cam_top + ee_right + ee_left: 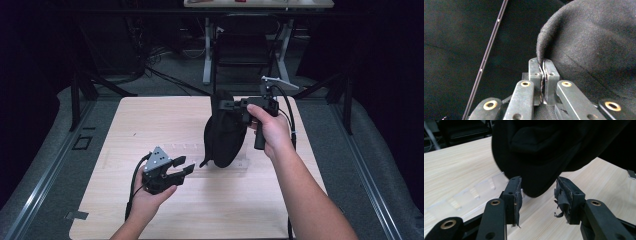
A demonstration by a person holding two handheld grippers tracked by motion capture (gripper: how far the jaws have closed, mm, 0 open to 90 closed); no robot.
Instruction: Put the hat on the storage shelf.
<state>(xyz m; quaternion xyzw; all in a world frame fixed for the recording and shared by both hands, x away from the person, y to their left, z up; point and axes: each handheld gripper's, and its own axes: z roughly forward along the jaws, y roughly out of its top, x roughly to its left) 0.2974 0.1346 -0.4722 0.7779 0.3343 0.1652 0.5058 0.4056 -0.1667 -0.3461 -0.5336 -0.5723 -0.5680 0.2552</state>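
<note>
So the right gripper (231,106) has its jaws pinched tight on the rim of a black bag (223,135), some kind of soft cloth sack. In the right gripper view the two metal pads are nearly flat together with a thin fold of fabric (543,58) squeezed between them, and you can see the weave: coarse, matte, a bit fuzzy along the edge. The bag hangs from that grip, rounded and saggy at the bottom, with its lowest part resting on or just above the wooden table (150,120); can't tell which from the high view.

The left gripper (182,167) sits lower and just beside the bag's bottom, jaws apart with nothing pressed between them. In the left gripper view the pads (517,195) look worn, with frayed rubbery strips peeling off the edges, and the rounded bag bottom (536,177) hangs in line with the gap, a little beyond the tips.

The table is pale wood grain, smooth, with a few clear tape-like strips (481,188) stuck on it.

Hard bits: the bag is so dark that its folds mostly vanish, the inside is unreadable, and the room behind it is near black apart from a table frame (245,45) and cables.
</note>
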